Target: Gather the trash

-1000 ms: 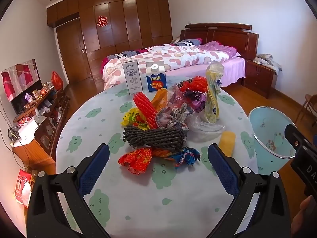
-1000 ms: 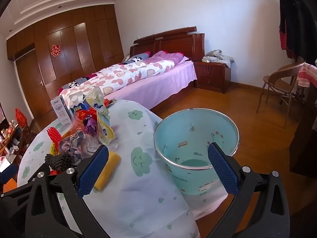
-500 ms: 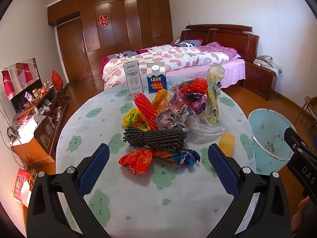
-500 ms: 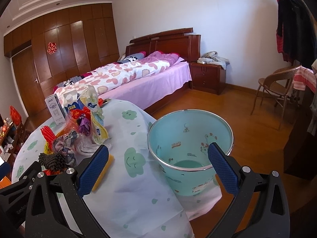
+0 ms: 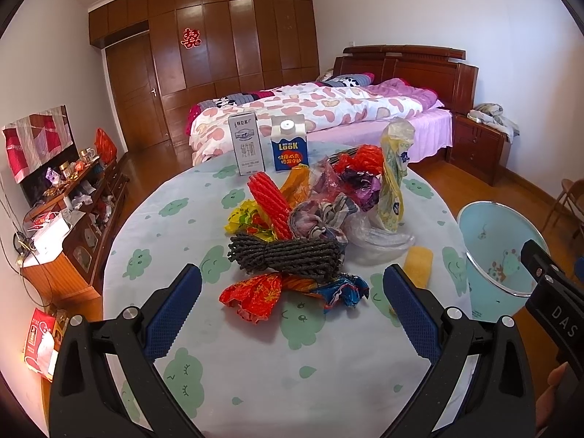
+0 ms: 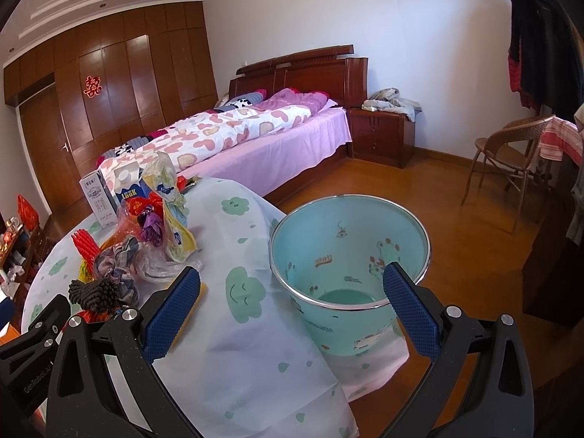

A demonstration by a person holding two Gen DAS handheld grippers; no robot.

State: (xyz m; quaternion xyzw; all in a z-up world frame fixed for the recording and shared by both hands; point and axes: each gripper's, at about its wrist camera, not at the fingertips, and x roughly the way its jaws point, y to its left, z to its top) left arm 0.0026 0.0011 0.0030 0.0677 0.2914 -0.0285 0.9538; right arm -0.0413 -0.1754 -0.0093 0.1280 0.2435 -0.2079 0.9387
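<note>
**Mei:** Both tongs hang wide apart with nothing between their blue pads. On the left gripper [image 5: 292,306] the gap frames the near edge of the trash pile; on the right gripper [image 6: 292,310] it spans the table edge and the bin.

**Tao:** Where does the trash sit?

**Mei:** Heaped in the middle of the round table [image 5: 233,372], on its pale cloth printed with green clouds. Nearest the left gripper lies a crumpled red and blue wrapper [image 5: 288,292]. Just behind it, touching, is a dark coil of rope [image 5: 288,255]. Behind that come a red ribbed piece [image 5: 268,199], a knotted grey rag [image 5: 319,219] and clear plastic bags. A yellow printed bag [image 5: 392,179] stands upright at the right of the heap.

**Tao:** Anything apart from the heap?

**Mei:** A yellow sponge [image 5: 418,266] lies flat, just right of the pile, near the left gripper's right finger. At the far side stand 2 cartons, upright and side by side: a grey milk carton [image 5: 247,144] and a blue carton [image 5: 289,146] marked LOOK.

**Tao:** And the bin?

**Mei:** A pale blue bin [image 6: 348,252] with cartoon prints and a metal rim stands on the wooden floor, right against the overhanging tablecloth. I can see its bottom, and nothing lies in it.

**Tao:** Any sign of the person?

**Mei:** Only a fingertip [image 5: 556,379], at the lower right of the left wrist view, beside the right gripper's black body.
</note>
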